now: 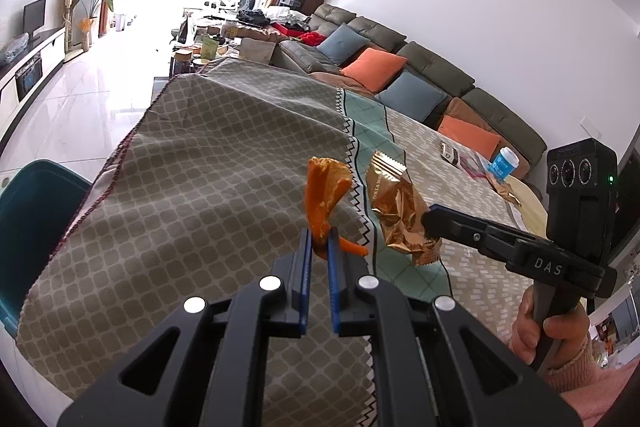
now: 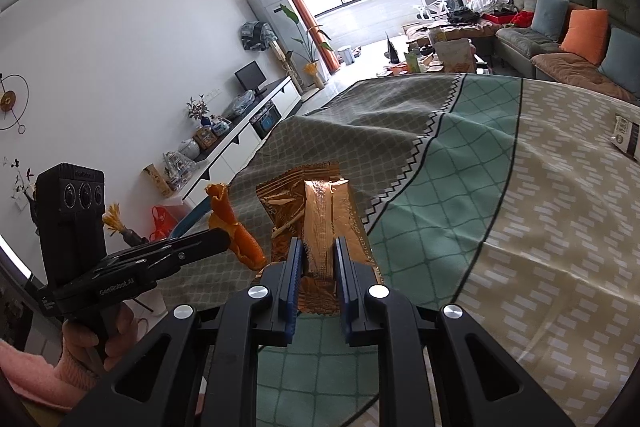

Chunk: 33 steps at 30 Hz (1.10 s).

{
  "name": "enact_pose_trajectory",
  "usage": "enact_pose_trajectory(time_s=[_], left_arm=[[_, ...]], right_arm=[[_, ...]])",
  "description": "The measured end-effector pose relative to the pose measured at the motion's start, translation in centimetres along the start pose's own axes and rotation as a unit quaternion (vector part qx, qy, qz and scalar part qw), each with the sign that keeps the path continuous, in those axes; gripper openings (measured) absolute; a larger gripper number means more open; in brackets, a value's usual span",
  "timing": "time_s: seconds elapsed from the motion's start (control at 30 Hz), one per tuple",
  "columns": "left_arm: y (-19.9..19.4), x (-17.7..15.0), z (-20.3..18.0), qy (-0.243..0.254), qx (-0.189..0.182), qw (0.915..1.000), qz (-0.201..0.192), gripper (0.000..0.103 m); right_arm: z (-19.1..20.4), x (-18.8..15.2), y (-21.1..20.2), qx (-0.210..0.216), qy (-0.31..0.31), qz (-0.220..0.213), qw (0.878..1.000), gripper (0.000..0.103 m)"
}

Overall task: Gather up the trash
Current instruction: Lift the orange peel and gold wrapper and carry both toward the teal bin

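The left gripper [image 1: 319, 241] is clenched on a curled piece of orange peel [image 1: 325, 193], which sticks up from between its blue pads and hangs clear above the table. Just beside it, the right gripper [image 2: 317, 253] is clamped on a crumpled gold foil wrapper [image 2: 316, 211], also lifted off the surface. Each tool is held in a hand in a pink sleeve; the right hand [image 1: 548, 335] shows at the edge of the left wrist view.

Below both lies a table under a patterned tablecloth [image 1: 200, 163] in grey-brown, green and beige sections. Farther along it rest more items: a small dark-and-white packet [image 1: 450, 151] and a blue-and-white cup [image 1: 505, 163], well apart from the grippers. A teal container [image 1: 28, 227] sits just off the table's near left edge. A sofa with orange and blue cushions runs behind.

Judging from this, both pickups are done and the carrying step is in hand. The next move likely calls for bringing both pieces over a bin, possibly the teal container, and releasing them, then returning for the remaining litter.
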<state>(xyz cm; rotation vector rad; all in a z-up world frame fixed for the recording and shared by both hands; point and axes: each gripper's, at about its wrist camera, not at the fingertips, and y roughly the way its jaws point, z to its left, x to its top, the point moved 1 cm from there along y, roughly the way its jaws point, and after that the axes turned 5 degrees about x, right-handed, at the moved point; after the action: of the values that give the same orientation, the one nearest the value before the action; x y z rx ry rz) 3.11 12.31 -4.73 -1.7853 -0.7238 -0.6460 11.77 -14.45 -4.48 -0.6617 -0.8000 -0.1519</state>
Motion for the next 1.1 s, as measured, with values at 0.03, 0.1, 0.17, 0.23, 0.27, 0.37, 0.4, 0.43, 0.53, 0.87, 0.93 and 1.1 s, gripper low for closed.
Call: enact_pose_trajectory(time_s=[0.03,0.1,0.17,0.23,0.27,0.37,0.4,0.43,0.53,0.87,0.93,1.1], left_arm=[[-0.1,0.0,0.0,0.000,0.002,1.0000,-0.001,0.009],[-0.3,0.0,0.2,-0.002,0.004,1.0000,-0.002,0.009],[-0.6,0.0,0.4,-0.003,0.006,1.0000,-0.003,0.009],[-0.7,-0.1,0.6,-0.004,0.008,0.9999,-0.004,0.009],[-0.8,-0.1,0.7,-0.004,0.009,0.9999,-0.005,0.009],[-1.1,-0.1,1.1,-0.007,0.012,0.9999,-0.007,0.009],[-1.2,-0.2,1.2,-0.008,0.013,0.9998,-0.008,0.009],[-1.3,-0.2,1.4,-0.009,0.015,0.9998,-0.009,0.009],[-1.6,-0.2,1.8,-0.012,0.018,0.9997,-0.010,0.009],[-2.6,-0.5,3.1,-0.022,0.031,0.9992,-0.016,0.009],[-2.8,-0.6,3.5,-0.024,0.034,0.9990,-0.017,0.009],[-3.1,-0.6,4.1,-0.028,0.040,0.9986,-0.020,0.009]], right_arm=[[0.1,0.0,0.1,0.002,0.000,0.001,1.000,0.017],[0.3,0.0,0.2,0.004,-0.002,0.002,1.000,0.017],[0.5,0.0,0.5,0.006,-0.003,0.004,1.000,0.017],[0.8,0.0,0.7,0.007,-0.004,0.005,1.000,0.017],[0.8,0.0,0.9,0.008,-0.004,0.006,1.000,0.017],[1.1,0.0,1.2,0.011,-0.006,0.009,1.000,0.017],[1.3,0.0,1.3,0.012,-0.007,0.009,1.000,0.017],[1.4,0.0,1.3,0.012,-0.008,0.010,1.000,0.017],[1.7,0.0,1.6,0.016,-0.010,0.012,1.000,0.017],[2.4,0.3,2.8,0.030,-0.019,0.024,0.999,0.017],[2.8,0.2,3.0,0.032,-0.021,0.025,0.999,0.017],[3.4,0.3,3.7,0.038,-0.025,0.030,0.999,0.017]])
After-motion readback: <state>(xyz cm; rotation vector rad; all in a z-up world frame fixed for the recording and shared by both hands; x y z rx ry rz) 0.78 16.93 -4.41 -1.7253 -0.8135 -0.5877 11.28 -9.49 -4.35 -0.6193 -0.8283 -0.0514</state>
